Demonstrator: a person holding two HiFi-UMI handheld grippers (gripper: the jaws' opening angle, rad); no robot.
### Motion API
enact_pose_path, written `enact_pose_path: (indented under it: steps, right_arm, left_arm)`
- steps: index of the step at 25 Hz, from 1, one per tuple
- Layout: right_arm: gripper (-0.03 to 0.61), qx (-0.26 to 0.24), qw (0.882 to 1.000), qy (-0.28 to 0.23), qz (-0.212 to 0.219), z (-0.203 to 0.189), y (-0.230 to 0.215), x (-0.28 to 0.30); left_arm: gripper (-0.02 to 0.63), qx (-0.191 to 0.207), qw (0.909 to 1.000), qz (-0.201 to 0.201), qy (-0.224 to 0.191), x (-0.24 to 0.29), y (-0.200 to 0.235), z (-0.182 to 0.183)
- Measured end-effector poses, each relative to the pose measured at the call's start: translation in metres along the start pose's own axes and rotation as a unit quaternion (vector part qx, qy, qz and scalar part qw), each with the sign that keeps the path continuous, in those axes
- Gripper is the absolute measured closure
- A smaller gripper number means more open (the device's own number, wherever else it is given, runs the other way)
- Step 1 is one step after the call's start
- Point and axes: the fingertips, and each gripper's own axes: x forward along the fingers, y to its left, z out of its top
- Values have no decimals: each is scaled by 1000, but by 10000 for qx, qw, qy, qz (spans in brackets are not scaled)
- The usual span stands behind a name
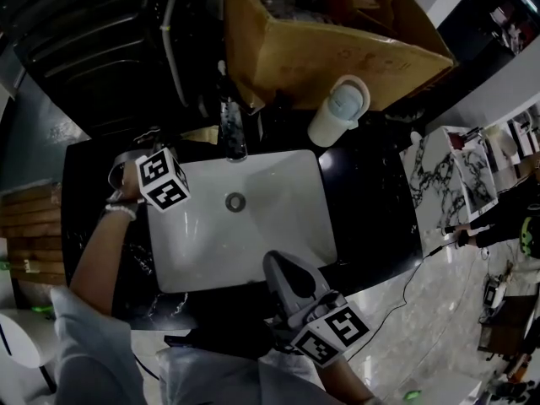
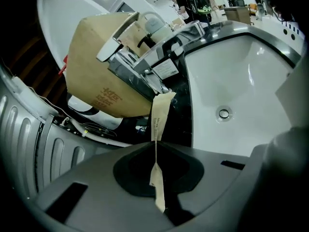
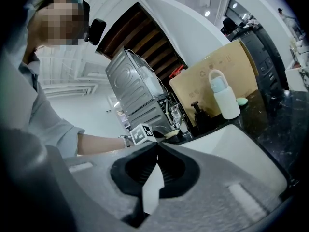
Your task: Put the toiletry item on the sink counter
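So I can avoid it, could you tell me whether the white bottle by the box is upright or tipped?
Upright: the bottle stands on its base on the counter, cap on top.

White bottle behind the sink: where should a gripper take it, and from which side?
Take the white bottle around its straight round body, below the pale cap, probably coming level from the sink side. It stands upright, the cardboard box is close behind it, and the front is free.

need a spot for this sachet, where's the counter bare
Bare black counter right of the sink basin, in front of the white bottle. The back edge is crowded: faucet, cardboard box. Left of it hovers the left gripper.
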Motion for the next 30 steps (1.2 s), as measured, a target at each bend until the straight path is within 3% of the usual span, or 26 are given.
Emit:
enact_pose_path:
  steps: [10, 15, 20, 23, 26, 30]
  right_arm:
    - [580, 15, 10000, -6, -65, 4, -8, -6]
    - [580, 58, 10000, -19, -38, 2, -6, -5]
    - [580, 44, 10000, -12, 2, 2, 2, -3]
    - [580, 7, 10000, -24, 35, 3, 10, -2]
    - [580, -102, 9999, -59, 87, 5, 19, -1]
    - [580, -191, 9996, -99, 154, 7, 34, -1]
  left_arm:
    - [600, 313, 9988, -61, 376, 20, -4, -6]
    - [513, 198, 9990, -233, 332, 19, -3, -6]
    - [495, 50, 9995, -232, 210, 7, 1, -7]
    - [497, -237, 9995, -213, -2, -7, 7, -3]
    - [497, -789, 9964, -237, -221, -23, 12, -2]
    - [497, -1579, 9847, -307, -662, -53, 21, 4]
